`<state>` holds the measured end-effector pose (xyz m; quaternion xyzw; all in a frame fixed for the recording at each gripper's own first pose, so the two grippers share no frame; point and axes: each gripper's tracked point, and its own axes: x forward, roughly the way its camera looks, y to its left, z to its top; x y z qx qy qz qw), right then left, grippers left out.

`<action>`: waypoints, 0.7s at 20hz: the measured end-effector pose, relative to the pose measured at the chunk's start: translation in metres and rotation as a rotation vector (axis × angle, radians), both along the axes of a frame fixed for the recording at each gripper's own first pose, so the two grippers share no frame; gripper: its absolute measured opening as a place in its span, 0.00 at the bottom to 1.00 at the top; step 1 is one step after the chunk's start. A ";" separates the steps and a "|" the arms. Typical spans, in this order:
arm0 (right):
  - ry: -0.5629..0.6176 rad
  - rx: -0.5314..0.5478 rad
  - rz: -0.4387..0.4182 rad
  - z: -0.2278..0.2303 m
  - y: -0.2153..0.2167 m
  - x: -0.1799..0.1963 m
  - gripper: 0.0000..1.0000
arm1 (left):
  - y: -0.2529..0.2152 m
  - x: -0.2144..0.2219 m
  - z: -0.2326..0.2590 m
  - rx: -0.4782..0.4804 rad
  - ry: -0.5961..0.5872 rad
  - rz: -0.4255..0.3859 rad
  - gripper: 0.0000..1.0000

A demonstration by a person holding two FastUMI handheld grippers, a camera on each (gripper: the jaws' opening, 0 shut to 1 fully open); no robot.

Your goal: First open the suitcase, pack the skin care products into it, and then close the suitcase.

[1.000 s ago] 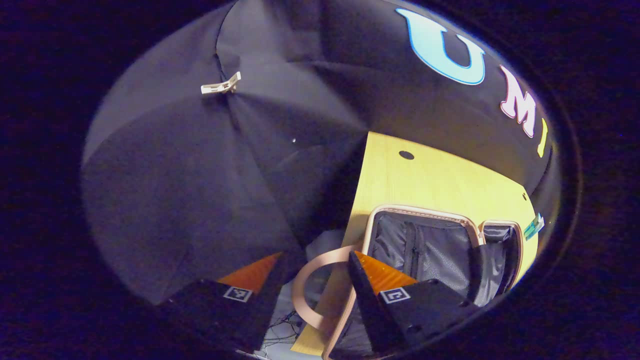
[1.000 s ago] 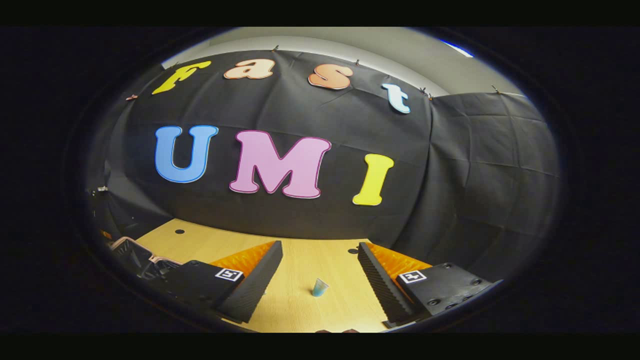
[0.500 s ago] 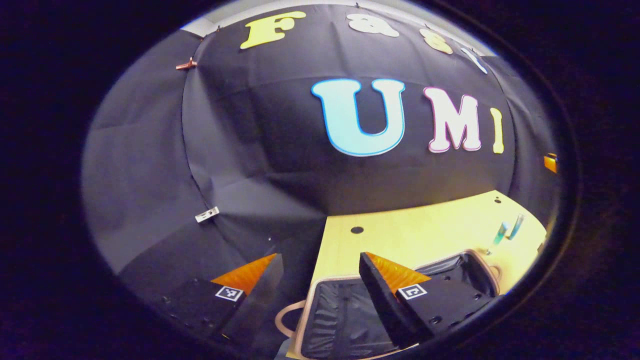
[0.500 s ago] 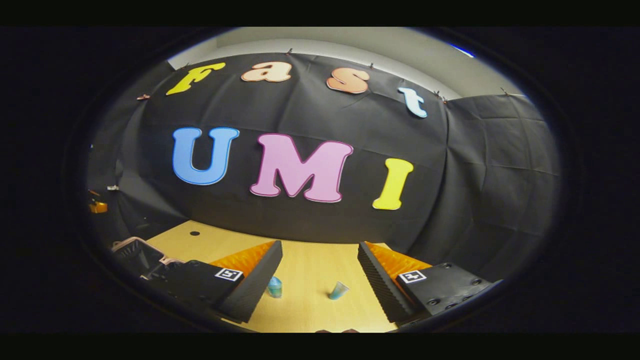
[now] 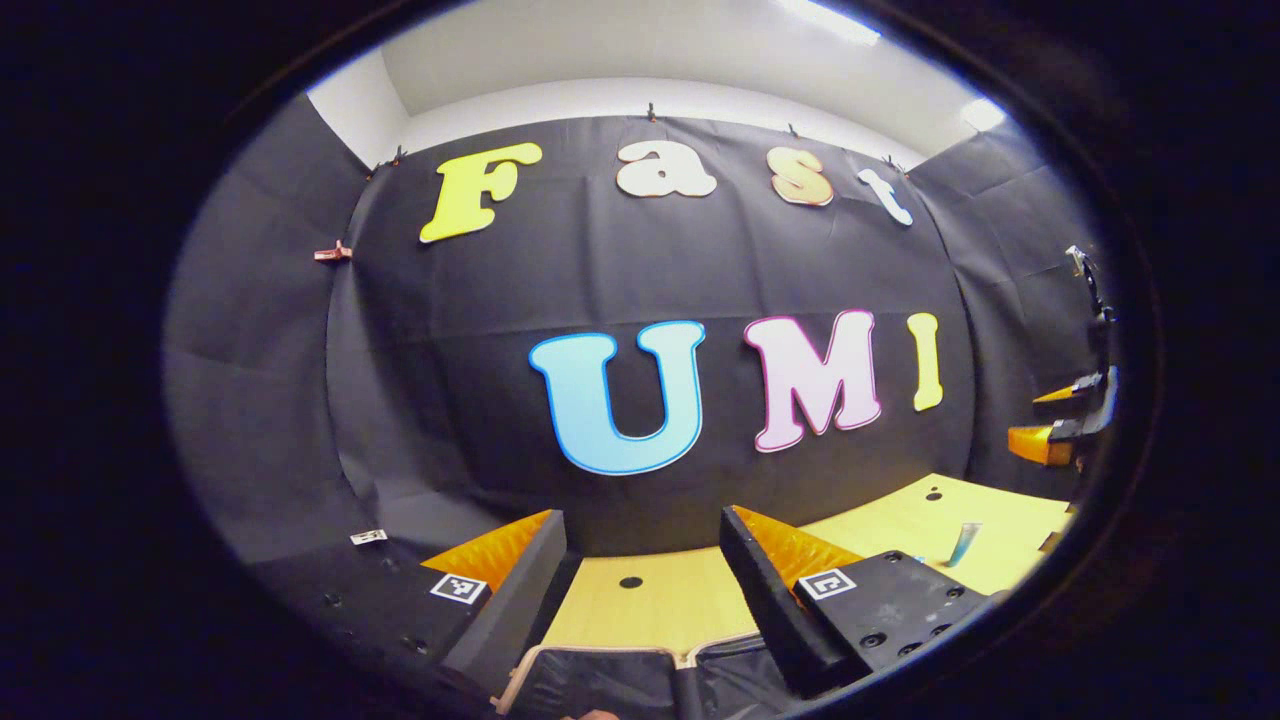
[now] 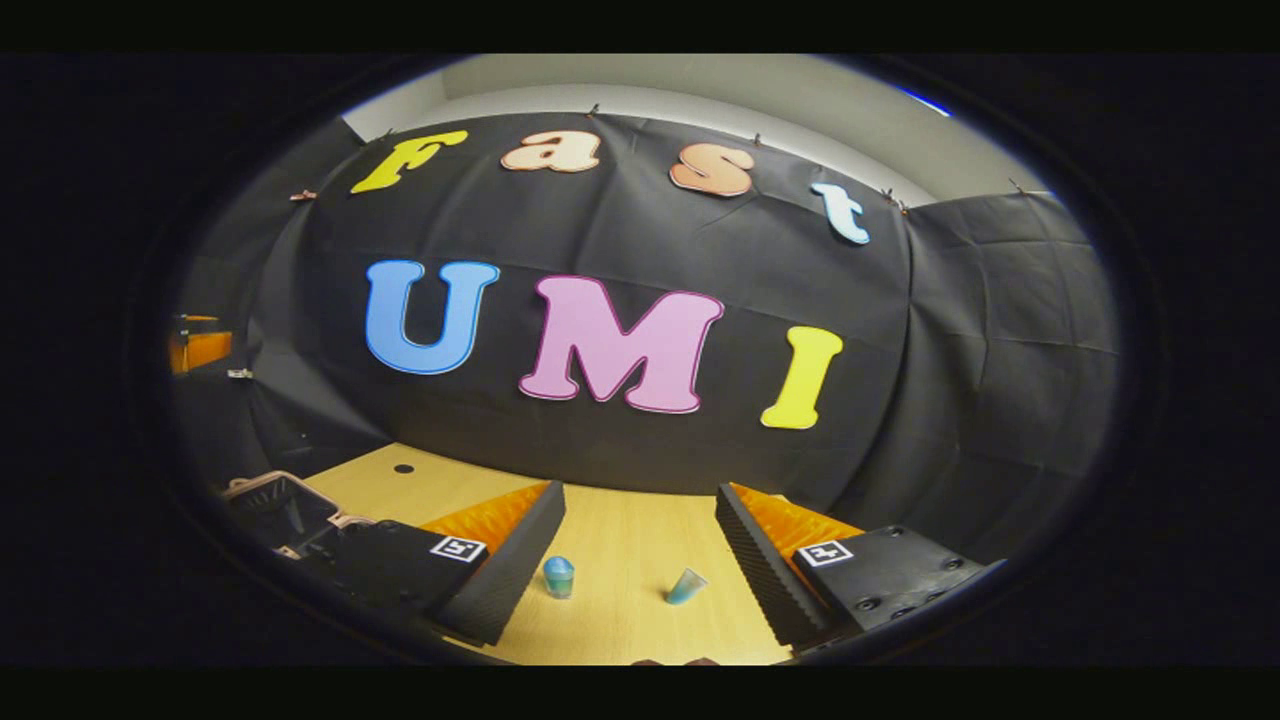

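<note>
The suitcase (image 5: 600, 668) lies open on the wooden table, its pale rim and dark lining just under my left gripper (image 5: 642, 530), which is open and holds nothing. In the right gripper view the suitcase (image 6: 278, 500) sits at the far left. Two small blue skin care containers stand on the table ahead of my open right gripper (image 6: 638, 497): a capped bottle (image 6: 558, 576) close to its left finger and a tilted tube (image 6: 685, 586) nearer the middle. In the left gripper view a blue tube (image 5: 965, 543) stands at the right, below the other gripper (image 5: 1062, 432).
The wooden table (image 6: 620, 540) runs back to the black cloth wall, with a small dark hole (image 5: 630, 581) in it near the suitcase. The left gripper (image 6: 198, 346) hangs raised at the left edge of the right gripper view.
The left gripper has swung up from looking down into the suitcase to facing the back wall. The right gripper shifted slightly, bringing the capped bottle into view.
</note>
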<state>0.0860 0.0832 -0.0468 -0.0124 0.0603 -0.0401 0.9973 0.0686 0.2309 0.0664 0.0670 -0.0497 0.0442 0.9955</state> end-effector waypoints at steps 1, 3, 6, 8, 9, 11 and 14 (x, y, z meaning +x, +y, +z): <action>0.001 0.001 -0.004 -0.002 -0.005 -0.002 0.96 | -0.019 0.005 0.003 -0.024 -0.019 -0.033 0.97; 0.004 0.006 -0.013 -0.006 -0.015 -0.005 0.96 | -0.058 0.015 0.001 -0.110 -0.024 -0.106 0.96; 0.010 0.019 -0.007 -0.012 -0.026 -0.008 0.97 | -0.130 0.026 0.005 -0.255 -0.021 -0.266 0.98; 0.012 0.003 0.009 -0.017 -0.035 -0.007 0.96 | -0.168 0.032 0.010 -0.300 -0.044 -0.347 0.99; 0.015 -0.003 0.020 -0.020 -0.039 -0.005 0.96 | -0.182 0.038 0.010 -0.301 -0.046 -0.359 0.98; 0.020 0.003 0.041 -0.026 -0.048 0.001 0.96 | -0.218 0.049 0.000 -0.268 -0.035 -0.377 0.96; 0.023 0.023 0.074 -0.035 -0.063 0.015 0.96 | -0.262 0.063 -0.034 -0.201 0.013 -0.385 0.96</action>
